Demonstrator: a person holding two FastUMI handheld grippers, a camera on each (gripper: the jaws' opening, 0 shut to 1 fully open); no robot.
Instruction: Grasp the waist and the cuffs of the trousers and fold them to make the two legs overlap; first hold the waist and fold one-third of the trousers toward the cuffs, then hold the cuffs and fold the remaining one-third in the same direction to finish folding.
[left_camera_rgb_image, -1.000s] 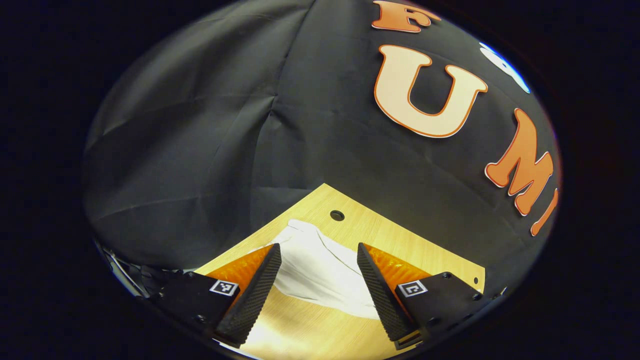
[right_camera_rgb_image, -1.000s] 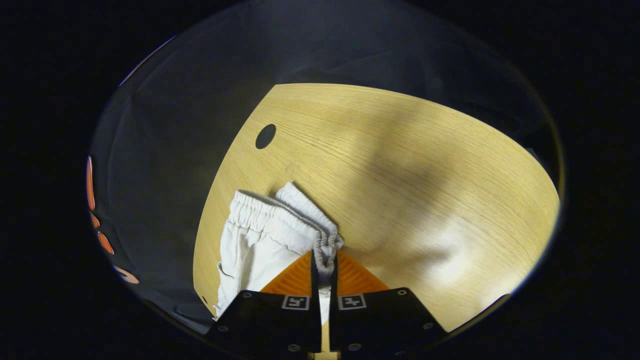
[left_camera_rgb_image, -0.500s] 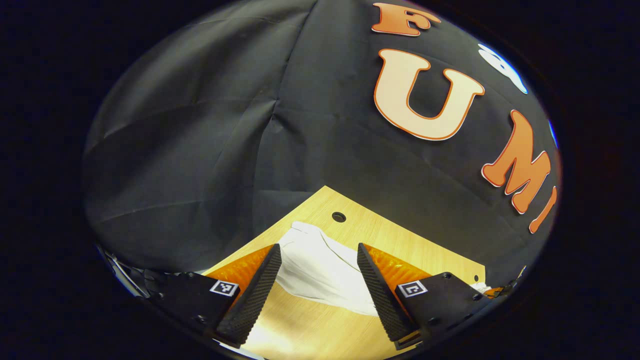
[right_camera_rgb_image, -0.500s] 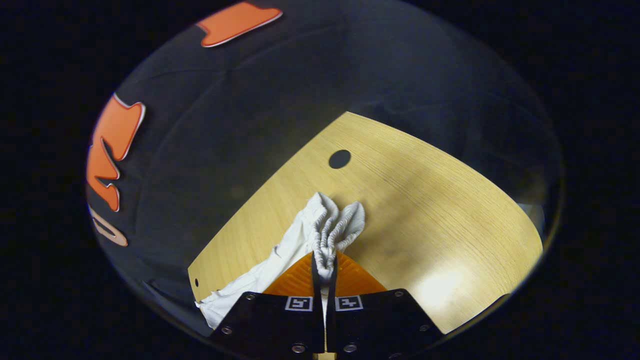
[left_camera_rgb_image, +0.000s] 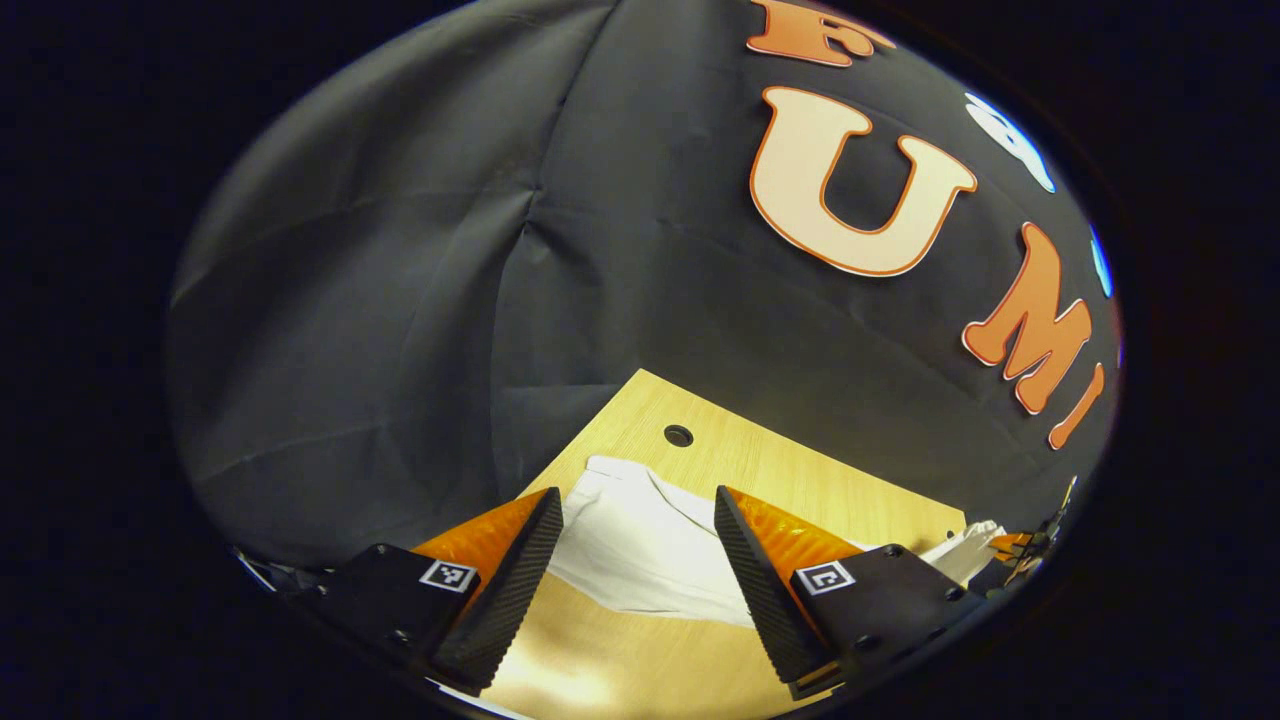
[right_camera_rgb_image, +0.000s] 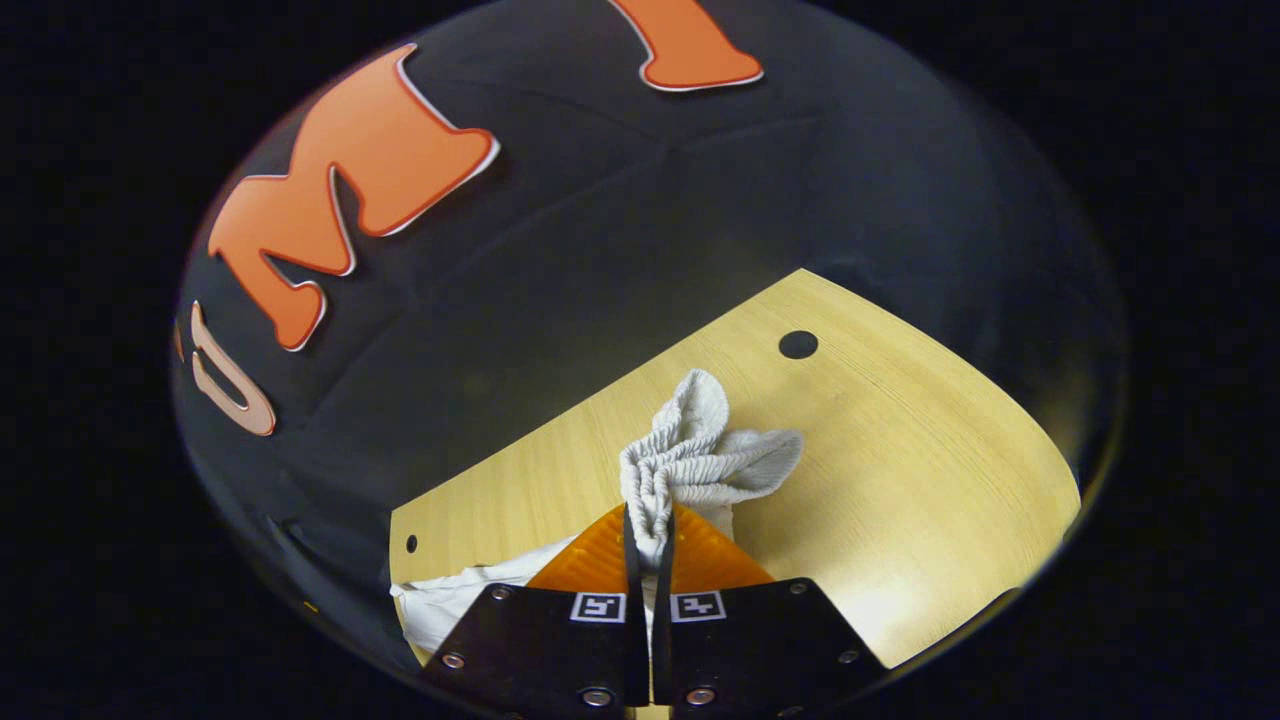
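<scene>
Right tool (right_camera_rgb_image: 648, 535): we see its two fingers pressed nearly together, pinching the gathered elastic waist (right_camera_rgb_image: 690, 455) of the white trousers (right_camera_rgb_image: 470, 595). The waist bunches up just past the fingertips, in folds fanning up and to the right; it looks lifted off the table (right_camera_rgb_image: 900, 480). The rest of the fabric trails down-left under the tool body toward the table's near-left corner in the right gripper view. Beyond the waist the wood is bare, with a round hole (right_camera_rgb_image: 797, 345) well apart from the cloth and a small hole (right_camera_rgb_image: 411, 543) at the left corner. The table's far edge meets the black cloth wall (right_camera_rgb_image: 620, 250) close behind.

Left tool (left_camera_rgb_image: 638, 525): fingers spread wide, gripping nothing. We see a trouser leg (left_camera_rgb_image: 640, 545) lying flat on the table (left_camera_rgb_image: 800, 480) ahead, showing through the gap between the fingers; we cannot tell if the tips touch it. The fabric's far end stops short of a round hole (left_camera_rgb_image: 678, 436). Bare wood shows in front of the fabric and to the right. At the far right edge of the left gripper view a bit of white cloth (left_camera_rgb_image: 965, 550) is raised, with something orange beside it, too small to make out. Wall close behind the table edge.
</scene>
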